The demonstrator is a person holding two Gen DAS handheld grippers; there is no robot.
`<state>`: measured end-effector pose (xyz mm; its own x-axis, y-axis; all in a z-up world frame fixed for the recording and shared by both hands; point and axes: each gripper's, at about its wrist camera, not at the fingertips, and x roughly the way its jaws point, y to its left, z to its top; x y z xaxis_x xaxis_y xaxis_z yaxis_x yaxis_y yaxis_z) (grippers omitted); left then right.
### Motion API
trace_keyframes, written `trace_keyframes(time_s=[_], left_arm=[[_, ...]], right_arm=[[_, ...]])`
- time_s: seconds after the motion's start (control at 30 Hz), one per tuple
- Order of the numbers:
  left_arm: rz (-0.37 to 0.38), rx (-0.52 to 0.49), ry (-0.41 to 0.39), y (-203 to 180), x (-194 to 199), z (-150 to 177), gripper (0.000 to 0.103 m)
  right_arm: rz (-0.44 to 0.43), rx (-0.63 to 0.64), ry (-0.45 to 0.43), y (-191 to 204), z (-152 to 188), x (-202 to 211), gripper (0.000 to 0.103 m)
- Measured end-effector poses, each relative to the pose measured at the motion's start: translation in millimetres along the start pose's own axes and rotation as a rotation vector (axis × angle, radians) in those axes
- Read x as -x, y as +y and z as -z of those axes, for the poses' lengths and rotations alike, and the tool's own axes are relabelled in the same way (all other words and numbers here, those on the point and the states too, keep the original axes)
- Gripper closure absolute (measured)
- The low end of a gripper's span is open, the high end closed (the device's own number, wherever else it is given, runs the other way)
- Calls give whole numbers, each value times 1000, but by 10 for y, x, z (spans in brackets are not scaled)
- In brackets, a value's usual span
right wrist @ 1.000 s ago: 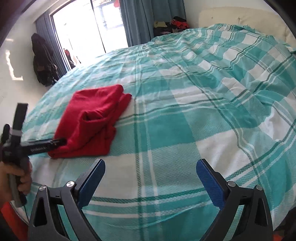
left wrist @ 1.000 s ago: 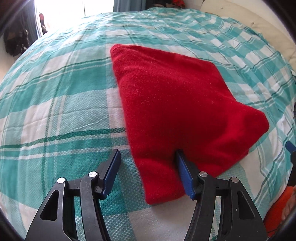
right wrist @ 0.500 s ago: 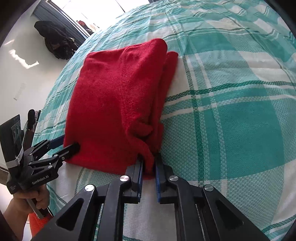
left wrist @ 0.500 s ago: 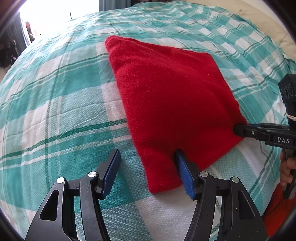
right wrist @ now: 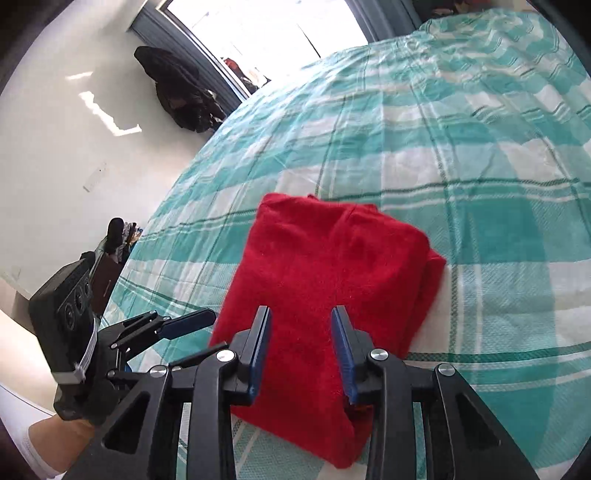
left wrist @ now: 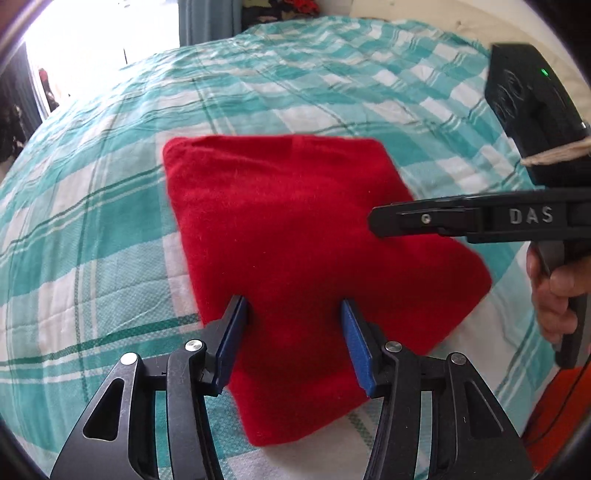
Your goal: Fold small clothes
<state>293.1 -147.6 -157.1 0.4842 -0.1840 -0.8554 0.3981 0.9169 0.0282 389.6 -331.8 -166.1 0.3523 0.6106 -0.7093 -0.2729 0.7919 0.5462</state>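
A folded red knit garment (left wrist: 295, 240) lies flat on the teal plaid bedspread (left wrist: 92, 229); it also shows in the right wrist view (right wrist: 325, 280). My left gripper (left wrist: 293, 345) is open, its blue pads over the garment's near edge. My right gripper (right wrist: 301, 354) is open, jaws straddling the garment's near part with nothing pinched. The right gripper shows from the side in the left wrist view (left wrist: 380, 221), over the garment's right side. The left gripper shows at the left in the right wrist view (right wrist: 184, 325).
The bedspread (right wrist: 461, 147) stretches far beyond the garment. A bright window (right wrist: 266, 29) and dark clothes hanging by it (right wrist: 181, 96) are at the back. White floor (right wrist: 55, 147) lies beyond the bed's left edge. An orange item (left wrist: 554, 406) sits at the bed's near right.
My right gripper let go of the garment's corner and opened, now over the garment. My left gripper moved right, over the garment's near edge. The garment lies squarer and flatter.
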Motion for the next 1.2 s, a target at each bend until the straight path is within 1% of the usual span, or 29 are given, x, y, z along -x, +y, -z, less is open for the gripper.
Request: trace_keyframes(time_s=[0.07, 0.1, 0.13, 0.17, 0.27, 0.33, 0.37, 0.4, 0.47, 0.5, 0.53, 0.57, 0.63, 0.7, 0.73, 0.77, 0.8, 0.83, 0.87, 0.9, 0.93, 0.97, 1.0, 1.03, 1.07, 1.1, 1.13, 1.17, 1.2], left_arm=[[-93, -160, -32, -205, -1, 150, 48], [-112, -209, -43, -258, 52, 191, 48], [-104, -229, -46, -272, 123, 206, 48], [-73, -219, -50, -248, 206, 205, 48], [50, -111, -67, -80, 370, 181, 44], [65, -65, -33, -25, 272, 197, 42], [59, -68, -13, -35, 187, 227, 42], [48, -82, -7, -60, 130, 263, 41], [29, -113, -18, -118, 140, 307, 41], [31, -115, -12, -122, 182, 304, 41], [48, -107, -8, -104, 242, 297, 41], [72, -85, -9, -59, 320, 298, 41], [126, -4, -39, 93, 497, 295, 41], [174, 91, -76, 273, 617, 312, 35], [180, 132, -85, 338, 620, 324, 34], [178, 164, -80, 386, 581, 340, 33], [171, 184, -55, 429, 487, 357, 33], [164, 192, -20, 423, 382, 403, 33], [160, 191, 22, 412, 265, 447, 34], [156, 184, 52, 400, 194, 495, 34], [160, 174, 49, 396, 220, 548, 34], [162, 169, 42, 420, 302, 576, 34], [173, 177, 34, 453, 398, 577, 34], [195, 199, 7, 517, 510, 570, 34], [225, 233, -31, 615, 593, 528, 28], [246, 273, -67, 723, 658, 478, 16], [246, 316, -100, 838, 682, 413, 11], [232, 355, -122, 944, 669, 342, 9], [229, 391, -124, 1051, 576, 235, 9]], right_arm=[[91, -18, 136, -183, 119, -434, 81], [81, -17, 132, -226, 143, -458, 83], [65, -28, 118, -232, 113, -396, 83], [63, -31, 105, -209, 52, -304, 83], [79, 34, -23, -65, -200, 20, 80], [70, 10, -71, -98, -363, 50, 80], [72, -15, -73, -165, -429, -31, 80], [93, -40, -53, -255, -467, -162, 79], [145, -118, 64, -532, -442, -550, 79], [133, -141, 68, -604, -405, -626, 80], [127, -143, 34, -607, -399, -586, 80], [131, -136, 20, -567, -407, -504, 80], [147, -83, -32, -388, -402, -234, 79], [119, 10, -88, -124, -310, 94, 79], [87, 53, -102, 3, -220, 223, 79], [46, 91, -108, 113, -104, 331, 79], [12, 120, -105, 198, 29, 376, 79], [-6, 136, -88, 218, 179, 371, 79], [2, 143, -58, 217, 332, 280, 79], [32, 141, -11, 166, 490, 124, 79], [75, 128, 51, 71, 628, -36, 81], [83, 109, 76, -23, 763, -119, 84], [64, 90, 45, -52, 833, -48, 84], [47, 73, 14, -46, 851, 76, 83], [28, 66, -18, -33, 850, 216, 78], [7, 64, -58, -28, 837, 353, 53], [-4, 56, -101, -38, 812, 469, 21], [-16, 39, -144, -69, 780, 559, 14], [-40, 20, -156, -119, 723, 578, 13]])
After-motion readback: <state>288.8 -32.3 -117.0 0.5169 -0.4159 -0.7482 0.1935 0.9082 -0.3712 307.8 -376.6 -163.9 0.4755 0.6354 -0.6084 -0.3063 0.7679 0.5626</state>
